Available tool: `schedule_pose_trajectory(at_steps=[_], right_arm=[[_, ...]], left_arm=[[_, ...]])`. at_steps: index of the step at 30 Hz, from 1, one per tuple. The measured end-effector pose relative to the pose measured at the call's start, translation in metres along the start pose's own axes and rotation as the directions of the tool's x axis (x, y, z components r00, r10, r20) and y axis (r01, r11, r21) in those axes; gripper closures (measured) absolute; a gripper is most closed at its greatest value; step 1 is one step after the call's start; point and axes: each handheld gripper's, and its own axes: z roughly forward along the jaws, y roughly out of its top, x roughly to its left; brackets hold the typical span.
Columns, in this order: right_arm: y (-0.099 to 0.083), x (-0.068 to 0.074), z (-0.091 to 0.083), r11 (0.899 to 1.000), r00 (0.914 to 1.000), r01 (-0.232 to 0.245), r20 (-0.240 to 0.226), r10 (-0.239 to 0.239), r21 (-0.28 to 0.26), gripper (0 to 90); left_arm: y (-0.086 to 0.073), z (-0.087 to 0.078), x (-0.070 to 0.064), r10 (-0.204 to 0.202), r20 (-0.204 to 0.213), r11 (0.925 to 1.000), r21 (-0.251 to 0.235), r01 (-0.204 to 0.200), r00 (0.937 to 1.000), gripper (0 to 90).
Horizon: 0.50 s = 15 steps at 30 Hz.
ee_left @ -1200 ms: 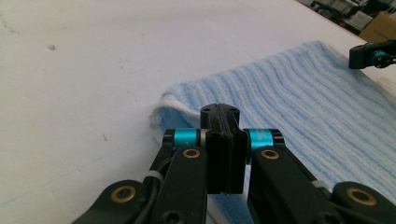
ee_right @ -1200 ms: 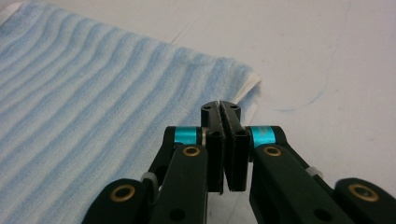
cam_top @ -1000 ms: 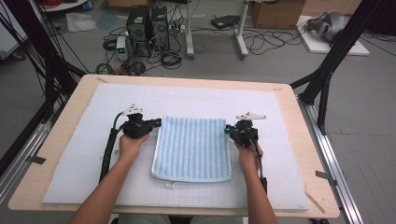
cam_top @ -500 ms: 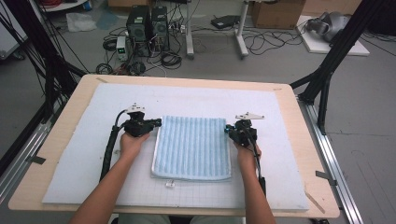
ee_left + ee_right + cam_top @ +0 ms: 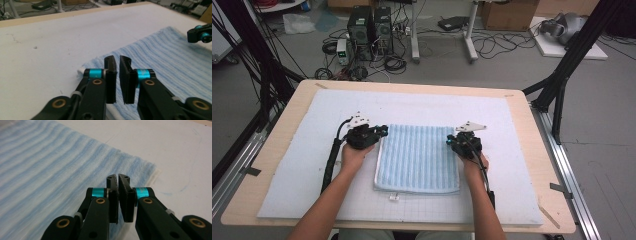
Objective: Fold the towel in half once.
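A light blue striped towel [image 5: 417, 160] lies folded flat on the white mat [image 5: 307, 150]. My left gripper [image 5: 383, 131] sits at the towel's far left corner, my right gripper [image 5: 449, 141] at its far right corner. In the left gripper view the jaws [image 5: 117, 58] stand nearly together just above the towel's [image 5: 170, 57] white-edged corner, with nothing between them. The right gripper's jaws [image 5: 118, 177] meet at the tips over the towel [image 5: 50, 170] near its corner. The right gripper's tips [image 5: 200, 35] also show across the towel in the left gripper view.
The mat covers most of the wooden table [image 5: 532, 125]. A small white tag [image 5: 394, 198] lies on the mat in front of the towel. Black frame posts [image 5: 562, 85] stand at the table's sides; computers and cables [image 5: 369, 30] sit on the floor beyond.
Both hands have barely moved at the towel's far corners. The towel lies as before.
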Motion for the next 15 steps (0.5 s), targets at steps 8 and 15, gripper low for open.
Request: schedule_pose_trajectory(at_steps=[8, 15], right_arm=[[0.012, -0.008, 0.026, 0.997, 0.9984, -0.041, 0.042, 0.038, 0.071, 79.2], [0.009, -0.016, 0.018, 0.994, 0.9956, -0.081, 0.053, 0.077, 0.07, 76.0]], left_arm=[[0.002, 0.02, 0.008, -0.114, -0.088, 0.9754, 0.179, 0.128, 0.9896, 82.4], [0.003, 0.019, 0.008, -0.102, -0.09, 0.976, 0.183, 0.117, 0.9907, 79.6]])
